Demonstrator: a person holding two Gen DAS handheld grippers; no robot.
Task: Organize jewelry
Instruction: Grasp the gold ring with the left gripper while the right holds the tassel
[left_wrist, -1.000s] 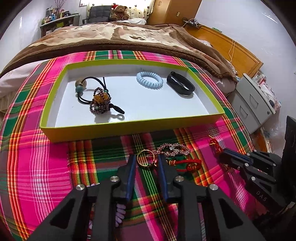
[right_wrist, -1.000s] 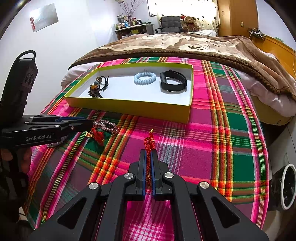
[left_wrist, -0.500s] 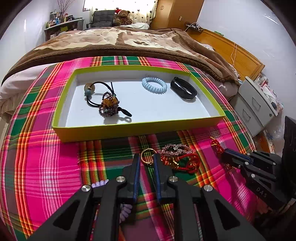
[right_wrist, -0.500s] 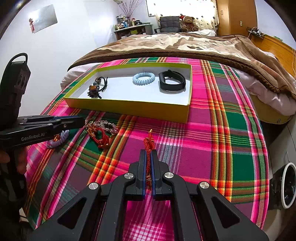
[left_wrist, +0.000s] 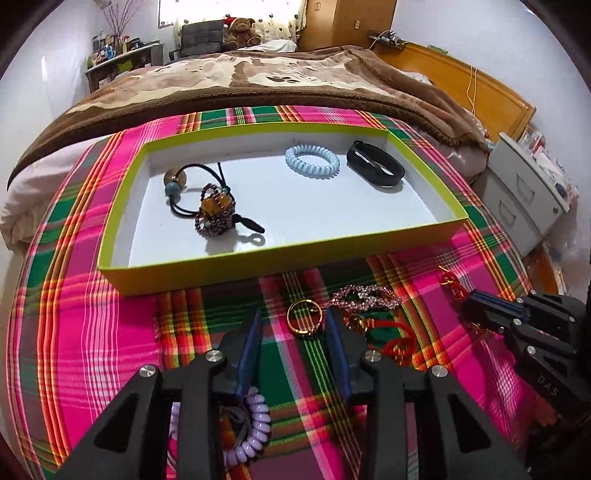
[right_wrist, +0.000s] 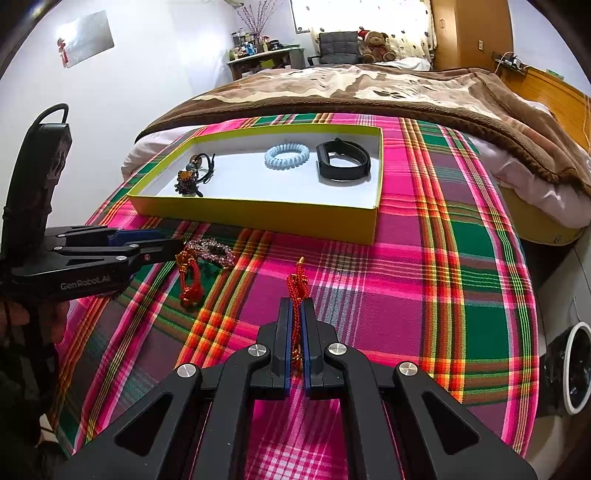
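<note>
A yellow-green tray (left_wrist: 280, 264) (right_wrist: 258, 216) on the plaid cloth holds a beaded bracelet (left_wrist: 216, 218), a pale blue coil tie (left_wrist: 312, 162) and a black band (left_wrist: 375, 168). My left gripper (left_wrist: 293, 325) is open, its jaws on either side of a gold ring (left_wrist: 304, 321) lying on the cloth. A crystal bracelet (left_wrist: 364, 297) and a red cord bracelet (left_wrist: 391, 338) lie just right of it. My right gripper (right_wrist: 295, 310) is shut on a red knotted cord (right_wrist: 297, 286), held low over the cloth.
A lilac coil tie (left_wrist: 247, 424) lies under my left gripper's body. A brown blanket (left_wrist: 258, 81) covers the bed behind the tray. Grey drawers (left_wrist: 524, 199) stand at the right. The bed drops off to the floor on the right.
My left gripper has opened wider and pulled back and up a little; the gold ring lies loose between its jaws. The right gripper holds the red cord as before.
</note>
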